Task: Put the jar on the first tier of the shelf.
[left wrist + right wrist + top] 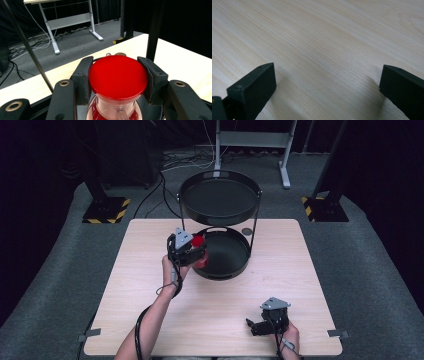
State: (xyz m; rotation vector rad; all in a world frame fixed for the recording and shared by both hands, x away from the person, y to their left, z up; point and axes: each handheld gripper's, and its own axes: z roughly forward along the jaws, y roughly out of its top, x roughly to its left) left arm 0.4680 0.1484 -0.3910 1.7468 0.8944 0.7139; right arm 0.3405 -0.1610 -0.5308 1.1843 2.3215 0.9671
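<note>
A clear jar with a red lid (pixel 117 76) sits between the jaws of my left gripper (pixel 117 80), which is shut on the lid. In the high view the jar (pixel 199 241) and the left gripper (pixel 192 251) hang over the left rim of the lower black tray (pixel 235 270) of a two-tier stand. The stand's upper tray (pixel 220 197) has nothing in it. My right gripper (pixel 257 326) rests low near the table's front right edge, pointing left. Its jaws stand wide apart over bare wood, and the right gripper (pixel 327 85) holds nothing.
The light wooden table (pixel 150 310) has a small round dark piece (pixel 247 231) lying by the stand's right post. Thin black stand posts (pixel 152 35) rise close to the jar. Beyond the table are grey carpet, cables and a white desk frame (pixel 250 140).
</note>
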